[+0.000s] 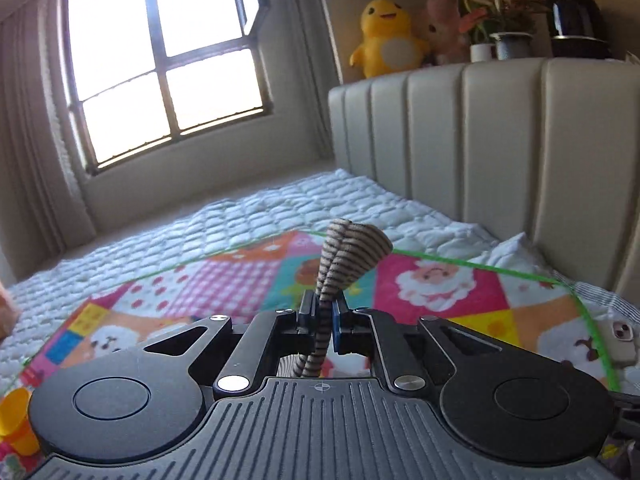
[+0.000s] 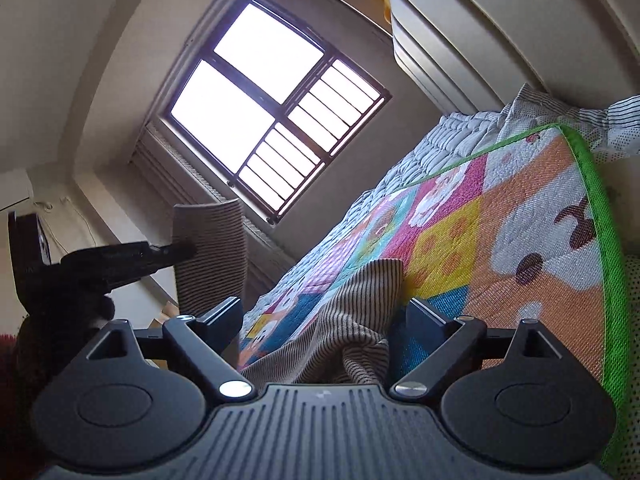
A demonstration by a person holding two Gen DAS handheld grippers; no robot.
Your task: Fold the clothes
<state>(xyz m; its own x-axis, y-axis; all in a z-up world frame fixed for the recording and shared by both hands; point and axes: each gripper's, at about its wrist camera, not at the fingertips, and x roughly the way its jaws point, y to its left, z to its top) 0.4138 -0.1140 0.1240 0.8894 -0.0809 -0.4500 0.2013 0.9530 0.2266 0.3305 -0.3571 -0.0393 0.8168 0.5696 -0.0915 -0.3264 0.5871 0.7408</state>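
A beige garment with thin dark stripes (image 1: 352, 256) is pinched in my left gripper (image 1: 323, 312), which is shut on a bunched edge that sticks up above the jaws. The left gripper is raised over a colourful patchwork mat (image 1: 440, 280) on the bed. In the right wrist view the same garment (image 2: 344, 320) lies on the mat (image 2: 520, 220) and runs between the fingers of my right gripper (image 2: 320, 320), whose jaws stand wide open around it. The left gripper (image 2: 176, 254) shows there at the left, holding up a flap of the striped cloth (image 2: 212, 256).
A padded cream headboard (image 1: 500, 140) stands at the right, with plush toys (image 1: 384, 36) and potted plants (image 1: 504, 20) on the ledge above. A window (image 1: 160, 56) is at the far wall. A phone (image 1: 622, 340) lies on the mat's right edge. A yellow cup (image 1: 16, 420) sits at lower left.
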